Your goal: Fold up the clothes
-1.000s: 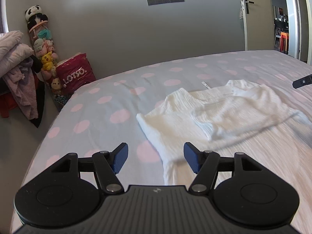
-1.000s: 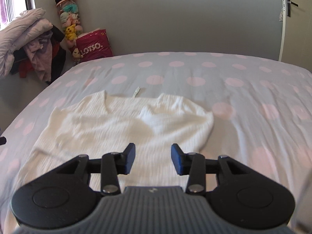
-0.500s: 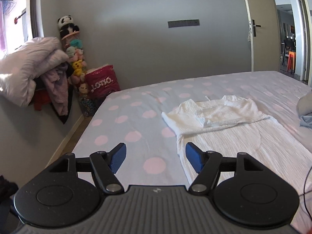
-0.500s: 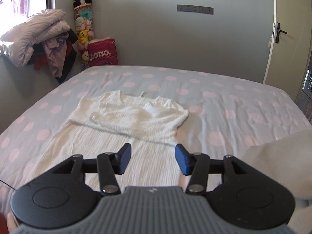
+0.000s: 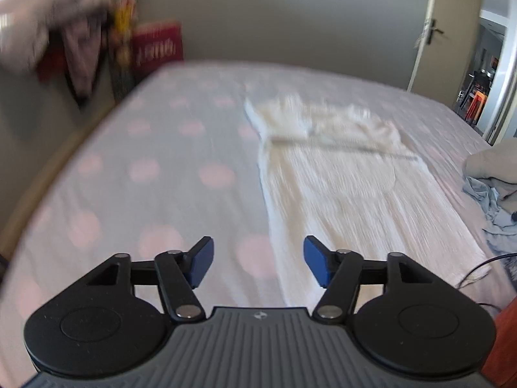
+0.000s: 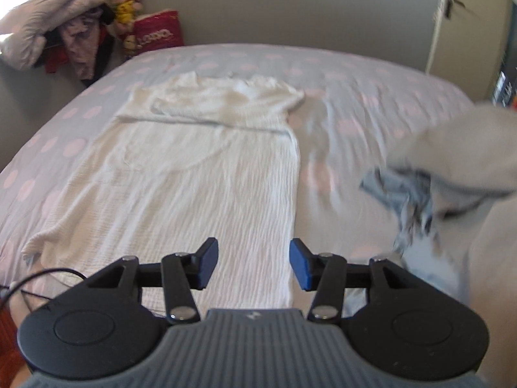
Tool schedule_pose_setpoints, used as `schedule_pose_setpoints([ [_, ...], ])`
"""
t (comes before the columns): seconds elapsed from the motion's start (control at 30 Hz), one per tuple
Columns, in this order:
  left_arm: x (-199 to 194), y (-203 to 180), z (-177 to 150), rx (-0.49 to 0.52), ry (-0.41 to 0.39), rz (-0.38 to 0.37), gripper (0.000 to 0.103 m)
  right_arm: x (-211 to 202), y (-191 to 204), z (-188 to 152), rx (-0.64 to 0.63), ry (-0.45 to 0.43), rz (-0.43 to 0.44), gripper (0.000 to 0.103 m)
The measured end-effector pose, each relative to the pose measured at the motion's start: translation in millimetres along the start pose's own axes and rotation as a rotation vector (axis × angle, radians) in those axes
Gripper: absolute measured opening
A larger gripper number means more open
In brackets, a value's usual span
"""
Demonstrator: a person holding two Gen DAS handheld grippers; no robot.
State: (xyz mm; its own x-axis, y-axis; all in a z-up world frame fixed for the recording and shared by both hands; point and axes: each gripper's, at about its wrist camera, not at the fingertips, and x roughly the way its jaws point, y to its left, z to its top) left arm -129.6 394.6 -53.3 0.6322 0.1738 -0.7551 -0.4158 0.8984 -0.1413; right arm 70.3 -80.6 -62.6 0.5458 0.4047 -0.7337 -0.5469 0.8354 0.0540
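Both sets of jaws stand wide apart with nothing between the blue pads. I have the left gripper (image 5: 258, 260) hanging level above the near part of the bed (image 5: 155, 194), its fingers pointing toward the far wall, and its right pad (image 5: 315, 263) sits over the left edge of the white dress (image 5: 349, 194). I hold the right gripper (image 6: 253, 263) the same way, low and level, over the dress's (image 6: 200, 181) near hem, with its right pad (image 6: 299, 270) roughly above the garment's right edge.

On my screens the dress lies flat and lengthwise on the polka-dot sheet (image 6: 371, 74), skirt toward me. Its top end looks folded in on itself into a narrower band (image 6: 226, 103), though the left view is too smeared for me to be sure how the sleeves lie.

To the right of the dress, a crumpled light-blue garment (image 6: 400, 194) and a beige one (image 6: 468, 148) are heaped together on the bed, apart from it. A thin black cable (image 6: 42, 274) trails near the hem at my lower left. Beyond the bed's left side I see a pile of bedding and clothes (image 6: 55, 42) and a red bag (image 6: 158, 32) against the wall.
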Motion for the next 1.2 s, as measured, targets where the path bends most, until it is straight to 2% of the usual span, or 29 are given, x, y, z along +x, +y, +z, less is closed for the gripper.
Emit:
schedule_pose_setpoints([
  [0.07,35,-3,-7,-0.112,0.102,0.000,0.055,17,-1,-10,0.078,0.013,-0.021,0.052],
  [0.13,64,-7,-16,-0.188,0.178,0.037,0.054,34,-4,-18,0.161,0.040,-0.038,0.052],
  [0.27,92,-13,-28,-0.192,0.297,0.069,0.051,58,-13,-22,0.242,0.107,-0.086,0.053],
  [0.43,123,-14,-41,-0.228,0.450,0.068,0.050,84,-31,-27,0.355,0.238,-0.078,0.055],
  [0.53,125,-13,-43,-0.221,0.463,0.067,0.050,101,-37,-31,0.402,0.332,-0.075,0.055],
  [0.67,126,-14,-46,-0.188,0.484,0.064,0.051,115,-34,-33,0.391,0.411,-0.103,0.055],
  [0.9,121,-14,-47,-0.178,0.489,0.048,0.055,122,-21,-32,0.304,0.444,-0.109,0.056],
  [1.0,120,-11,-46,-0.177,0.490,0.049,0.054,123,-20,-31,0.286,0.443,-0.106,0.041],
  [1.07,118,-9,-47,-0.180,0.487,0.053,0.053,122,-18,-31,0.267,0.433,-0.100,0.024],
  [1.1,116,-8,-48,-0.183,0.486,0.056,0.051,120,-17,-32,0.261,0.424,-0.098,0.019],
  [1.2,112,-5,-48,-0.204,0.478,0.061,0.043,113,-15,-32,0.249,0.397,-0.100,0.014],
])
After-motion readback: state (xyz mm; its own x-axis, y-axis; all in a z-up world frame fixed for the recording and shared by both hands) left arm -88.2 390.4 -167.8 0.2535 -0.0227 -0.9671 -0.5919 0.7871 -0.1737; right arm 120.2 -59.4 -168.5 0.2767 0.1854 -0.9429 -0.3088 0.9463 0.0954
